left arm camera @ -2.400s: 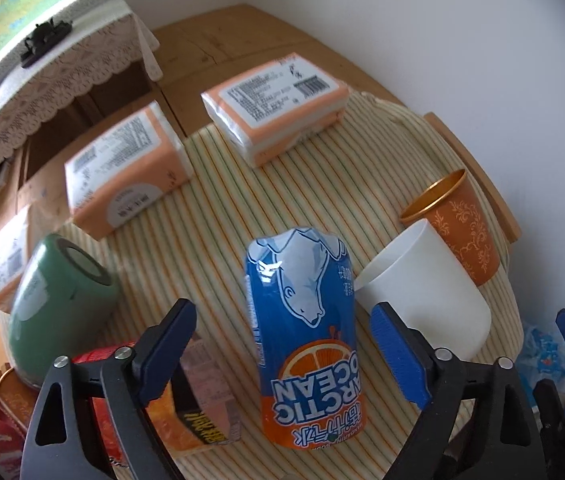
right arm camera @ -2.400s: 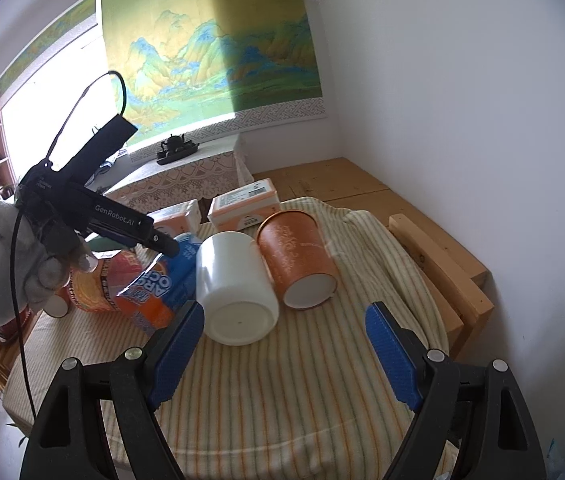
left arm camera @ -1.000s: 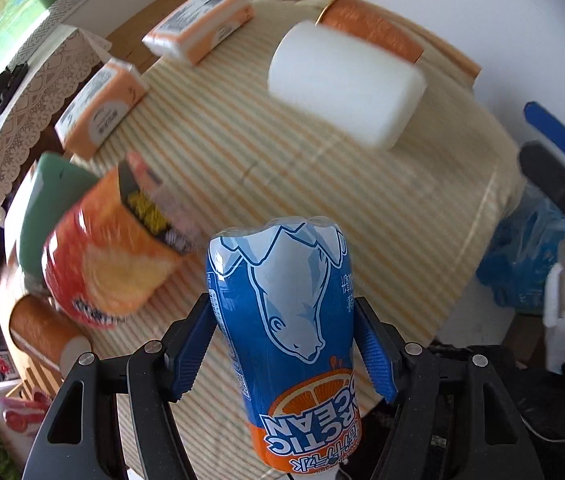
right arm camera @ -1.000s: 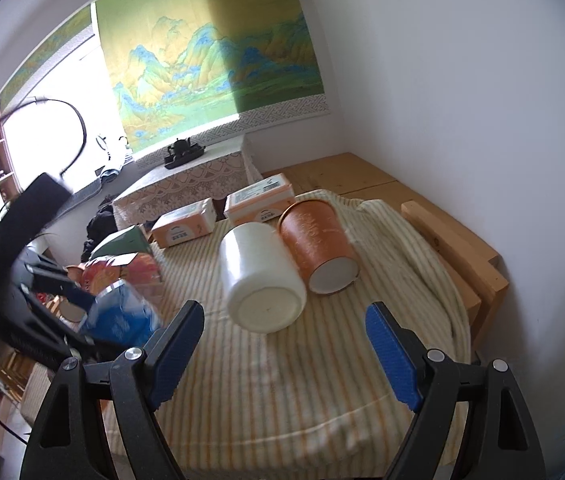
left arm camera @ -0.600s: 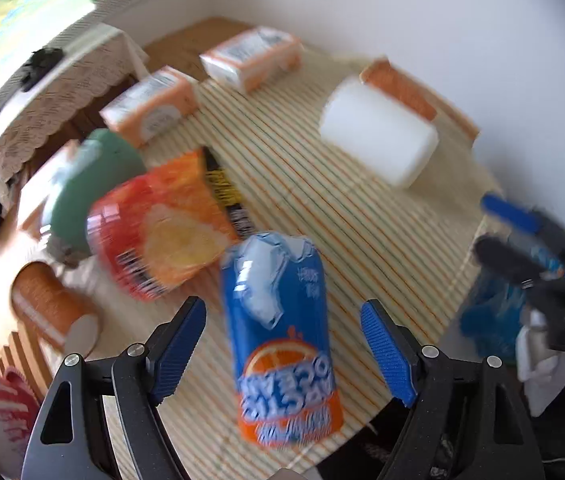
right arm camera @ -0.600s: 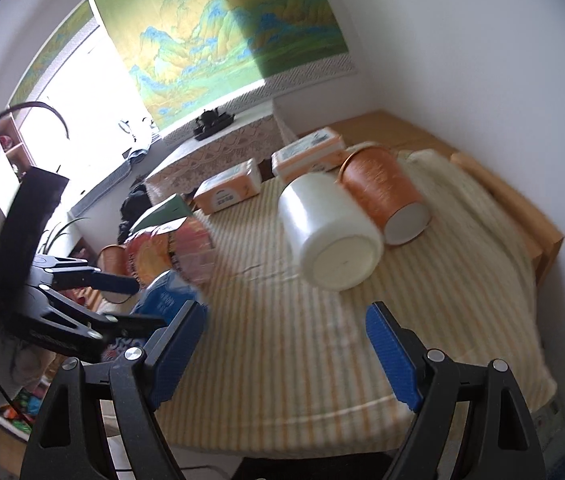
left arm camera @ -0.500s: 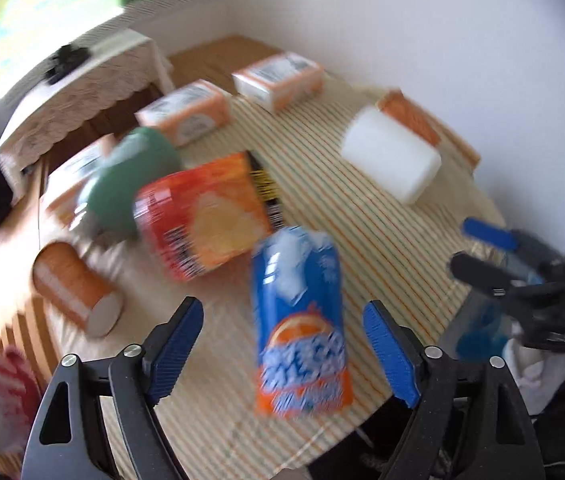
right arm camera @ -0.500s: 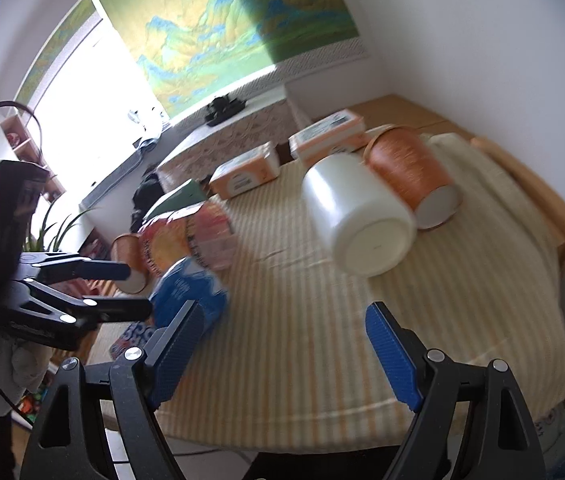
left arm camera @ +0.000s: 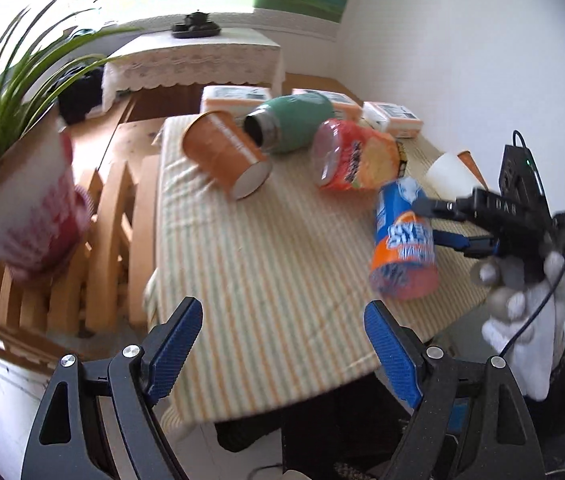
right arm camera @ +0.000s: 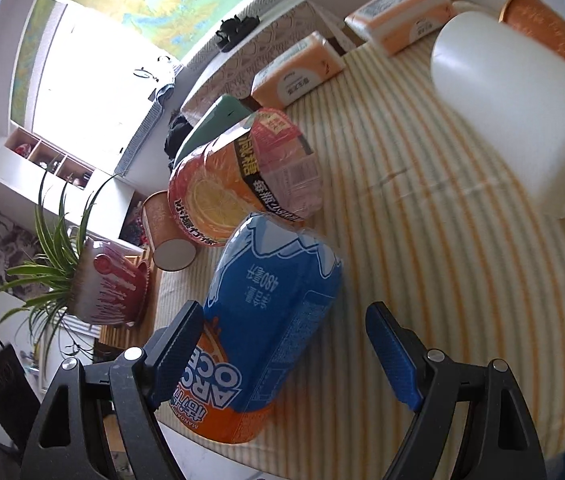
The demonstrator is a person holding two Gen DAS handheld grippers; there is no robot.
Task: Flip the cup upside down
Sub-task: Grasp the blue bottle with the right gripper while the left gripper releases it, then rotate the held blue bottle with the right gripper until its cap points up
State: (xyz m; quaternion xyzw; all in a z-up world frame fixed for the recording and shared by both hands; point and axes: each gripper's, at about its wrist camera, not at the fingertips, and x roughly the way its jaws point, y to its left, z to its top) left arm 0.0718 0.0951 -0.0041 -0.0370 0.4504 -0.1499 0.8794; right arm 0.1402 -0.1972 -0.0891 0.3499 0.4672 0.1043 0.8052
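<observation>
Left wrist view. Inspector: State the condition of the left gripper (left arm camera: 282, 308).

Technician: Its jaws are spread wide and hold nothing. It hovers off the near edge of the striped tablecloth (left arm camera: 262, 260).

Inspector: Location of the cup (left arm camera: 402, 248)?

Technician: The blue and orange cup is at the right side of the table, near the edge, with its orange end lowest. It leans slightly. The picture is blurred there, so seating on the cloth cannot be confirmed. A gloved hand (left arm camera: 522, 300) holds the right gripper (left arm camera: 442, 224) against that cup.

Inspector: Right wrist view. Condition of the right gripper?

Technician: Its jaws are wide apart. The cup sits between the fingers, close against the left finger and well clear of the right one. Contact with the left pad cannot be told. No grip is applied.

Inspector: Other items?

Technician: A white cup (right arm camera: 514, 120) lies on its side, with a patterned orange cup (right arm camera: 554, 32) just beside it. An orange-red snack tub (right arm camera: 242, 176) lies just behind the blue cup. A green flask (left arm camera: 294, 128) and an orange paper cup (left arm camera: 222, 156) lie on their sides further left. Two tissue packs (right arm camera: 298, 76) rest at the far edge. A potted plant (left arm camera: 22, 200) stands off the table on the left.
</observation>
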